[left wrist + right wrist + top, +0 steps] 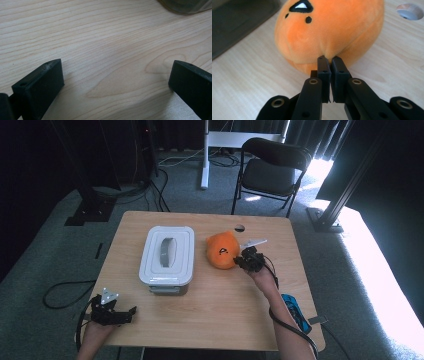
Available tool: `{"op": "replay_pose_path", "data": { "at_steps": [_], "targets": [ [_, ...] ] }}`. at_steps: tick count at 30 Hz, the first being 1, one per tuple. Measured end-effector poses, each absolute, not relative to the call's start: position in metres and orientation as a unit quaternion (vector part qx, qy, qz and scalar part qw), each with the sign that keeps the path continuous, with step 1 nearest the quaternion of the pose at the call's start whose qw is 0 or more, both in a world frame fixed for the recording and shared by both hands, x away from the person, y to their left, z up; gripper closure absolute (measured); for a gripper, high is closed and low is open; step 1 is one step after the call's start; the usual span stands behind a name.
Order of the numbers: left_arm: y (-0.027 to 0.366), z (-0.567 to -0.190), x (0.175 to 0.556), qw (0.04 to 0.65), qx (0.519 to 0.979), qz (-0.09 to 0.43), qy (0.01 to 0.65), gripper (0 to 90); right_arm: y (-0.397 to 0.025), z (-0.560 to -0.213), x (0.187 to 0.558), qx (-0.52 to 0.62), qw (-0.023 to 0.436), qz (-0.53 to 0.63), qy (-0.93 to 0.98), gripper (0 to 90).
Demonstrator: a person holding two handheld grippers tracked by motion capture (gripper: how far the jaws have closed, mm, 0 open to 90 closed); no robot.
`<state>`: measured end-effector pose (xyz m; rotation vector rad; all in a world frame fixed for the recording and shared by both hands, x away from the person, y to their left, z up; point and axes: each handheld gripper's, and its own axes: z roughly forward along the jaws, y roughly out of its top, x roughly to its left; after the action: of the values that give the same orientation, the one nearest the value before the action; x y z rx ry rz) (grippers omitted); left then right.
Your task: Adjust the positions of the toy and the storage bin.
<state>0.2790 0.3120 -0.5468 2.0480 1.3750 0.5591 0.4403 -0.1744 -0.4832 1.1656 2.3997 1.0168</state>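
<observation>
An orange plush toy [222,251] with a black face mark lies on the wooden table [220,315], right of centre. My right gripper [239,262] is at its near right side. In the right gripper view the jaws are pressed together, pinching a fold of the plush toy's [329,27] fabric at the right gripper's [329,58] tips. My left gripper [131,312] rests at the table's front left corner. Its jaws stand wide apart in the left gripper view, and the left gripper [116,67] holds nothing over bare wood.
A white lidded container [167,254] with a grey handle stands left of the plush; its corner [185,6] is near the left gripper. A round cable hole [239,227] sits behind the plush. A blue object [292,307] lies by the right forearm. A black chair [272,167] stands beyond the table.
</observation>
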Motion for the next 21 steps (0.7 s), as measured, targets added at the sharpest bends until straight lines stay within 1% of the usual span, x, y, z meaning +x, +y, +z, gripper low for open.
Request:
{"op": "replay_pose_path", "data": {
  "at_steps": [8,17,19,21],
  "targets": [
    [0.312,-0.547,0.279,0.301,0.772,0.211,0.518,0.2,-0.187,-0.479,0.414,0.41,0.13,0.374,0.822,86.7],
    [0.312,-0.547,0.279,0.301,0.772,0.211,0.518,0.2,-0.189,-0.481,0.382,0.42,0.137,0.37,0.817,86.5],
    [0.312,-0.547,0.279,0.302,0.772,0.211,0.518,0.2,-0.191,-0.481,0.372,0.424,0.128,0.38,0.812,86.5],
    [0.312,-0.547,0.279,0.302,0.772,0.21,0.518,0.2,-0.189,-0.481,0.365,0.427,0.135,0.374,0.812,86.4]
  ]
}}
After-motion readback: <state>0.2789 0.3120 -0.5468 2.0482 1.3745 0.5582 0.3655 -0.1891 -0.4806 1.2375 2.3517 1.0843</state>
